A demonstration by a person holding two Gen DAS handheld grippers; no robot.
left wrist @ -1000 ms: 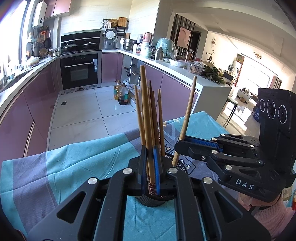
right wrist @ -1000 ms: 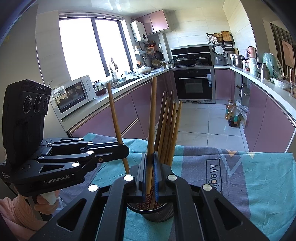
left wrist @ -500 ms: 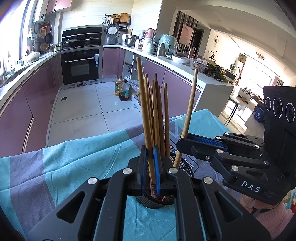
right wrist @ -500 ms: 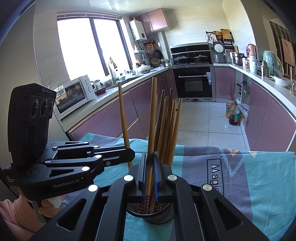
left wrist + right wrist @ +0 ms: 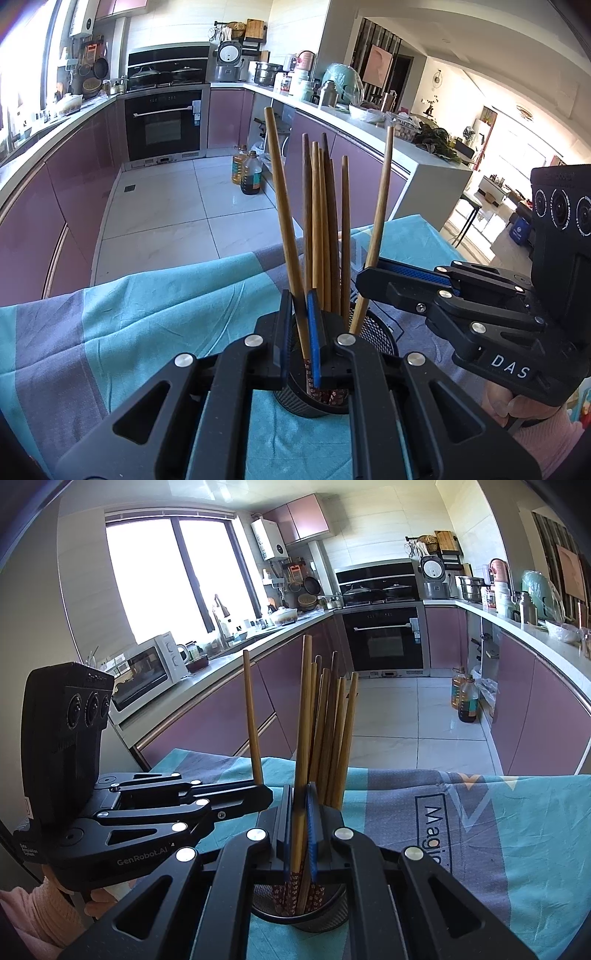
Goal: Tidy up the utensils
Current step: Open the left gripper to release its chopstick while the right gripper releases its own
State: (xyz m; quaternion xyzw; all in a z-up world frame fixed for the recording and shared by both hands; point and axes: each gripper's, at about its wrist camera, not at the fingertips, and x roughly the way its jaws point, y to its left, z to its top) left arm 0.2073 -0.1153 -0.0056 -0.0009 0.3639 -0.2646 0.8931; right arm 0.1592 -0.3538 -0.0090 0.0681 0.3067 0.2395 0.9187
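Left gripper [image 5: 301, 332]: clamped on one chopstick [image 5: 284, 221], its tip inside the mesh holder [image 5: 376, 332].
Right gripper [image 5: 301, 827]: pinching another chopstick [image 5: 303, 716] over the same cup.
Risk: both sticks descending together may jam against the standing bundle [image 5: 325, 221], tipping the light holder on the cloth [image 5: 147, 314].

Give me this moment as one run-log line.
left gripper: shut on chopstick | right gripper: shut on second chopstick | both tips in mesh holder

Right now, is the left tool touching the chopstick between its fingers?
Touching. The left wrist view shows the left tool shut on the chopstick, pads pressed against its shaft.
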